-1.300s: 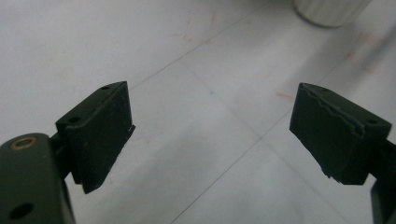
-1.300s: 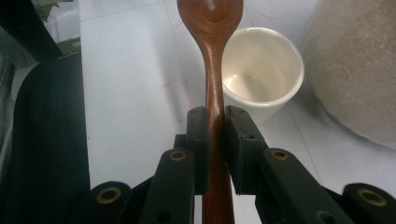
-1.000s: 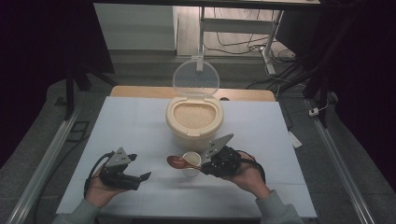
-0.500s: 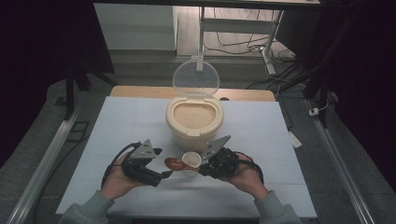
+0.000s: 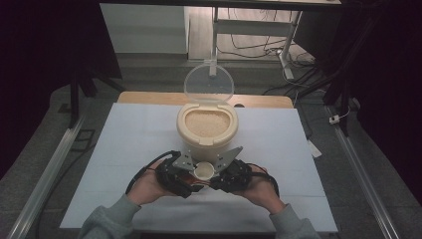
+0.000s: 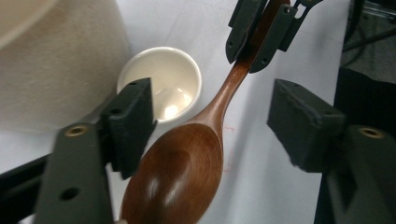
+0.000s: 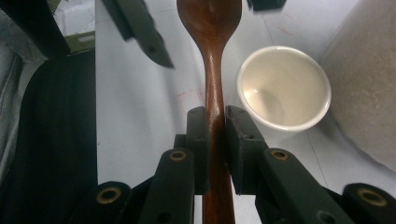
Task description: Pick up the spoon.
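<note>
Left tool: held in the person's left hand at the near edge of the counter, just left of the small cup in the high view. In the left gripper view its jaws stand wide apart, one on each side of the spoon's bowl; whether the left jaw touches the bowl's rim I cannot tell.
Wooden spoon: dark brown and glossy, stretched between the two tools, its bowl between the left tool's jaws and its handle running away to the right tool.
Small cup: white, upright, nothing in it, on the counter just beside the spoon's neck and just in front of the rice container.
Rice container: cream tub of pale grains behind the cup, its clear round lid standing open at the back.
Right tool: held in the person's right hand, jaws closed tight on the spoon's handle, gripping it from both sides.
Counter: covered by a white sheet, carrying everything above.
</note>
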Available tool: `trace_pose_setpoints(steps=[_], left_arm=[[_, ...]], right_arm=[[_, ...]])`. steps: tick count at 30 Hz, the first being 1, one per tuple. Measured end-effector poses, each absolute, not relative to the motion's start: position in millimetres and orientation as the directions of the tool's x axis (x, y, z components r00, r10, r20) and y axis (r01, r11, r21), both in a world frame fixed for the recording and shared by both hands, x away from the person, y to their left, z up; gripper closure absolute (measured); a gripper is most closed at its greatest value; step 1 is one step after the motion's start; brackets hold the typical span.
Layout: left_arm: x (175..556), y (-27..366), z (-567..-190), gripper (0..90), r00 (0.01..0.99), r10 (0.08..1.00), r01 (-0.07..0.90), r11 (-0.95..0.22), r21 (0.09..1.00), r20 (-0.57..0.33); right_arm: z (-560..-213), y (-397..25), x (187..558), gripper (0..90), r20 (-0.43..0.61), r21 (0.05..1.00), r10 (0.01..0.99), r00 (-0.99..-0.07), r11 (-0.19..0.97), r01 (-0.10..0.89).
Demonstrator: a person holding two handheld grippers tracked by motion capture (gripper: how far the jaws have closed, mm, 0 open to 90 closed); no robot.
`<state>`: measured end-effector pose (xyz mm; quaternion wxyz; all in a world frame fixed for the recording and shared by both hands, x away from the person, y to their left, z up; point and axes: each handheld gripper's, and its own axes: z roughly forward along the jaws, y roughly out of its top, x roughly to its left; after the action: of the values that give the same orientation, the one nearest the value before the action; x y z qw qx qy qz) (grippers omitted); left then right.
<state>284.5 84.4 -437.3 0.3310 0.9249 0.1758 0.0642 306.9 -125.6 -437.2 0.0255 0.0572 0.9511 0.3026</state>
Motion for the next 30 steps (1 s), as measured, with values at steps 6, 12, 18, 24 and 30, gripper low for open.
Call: trace_pose_setpoints(steps=[6,12,18,24,30], left_arm=[[289,80,-443,45.0,0.944,0.328,0.283,-0.745,0.603,-0.038],[291,75,-448,56.5,0.954,0.292,0.275,-0.774,0.57,-0.064],[291,72,-451,69.3,0.966,0.249,0.249,-0.805,0.538,-0.073],[287,69,-455,77.1,0.977,0.189,0.211,-0.83,0.516,-0.096],[287,67,-456,78.2,0.978,0.186,0.206,-0.838,0.506,-0.089]], right_arm=[[-437,-123,304,80.0,-0.022,0.577,0.103,-0.994,0.814,0.072],[-436,-121,300,80.0,-0.047,0.574,0.07,-0.996,0.818,0.031],[-435,-118,295,79.9,-0.093,0.564,0.008,-0.996,0.825,-0.047],[-438,-115,288,79.7,-0.122,0.543,-0.058,-0.991,0.832,-0.116],[-440,-115,291,78.6,-0.114,0.544,-0.056,-0.992,0.832,-0.11]])
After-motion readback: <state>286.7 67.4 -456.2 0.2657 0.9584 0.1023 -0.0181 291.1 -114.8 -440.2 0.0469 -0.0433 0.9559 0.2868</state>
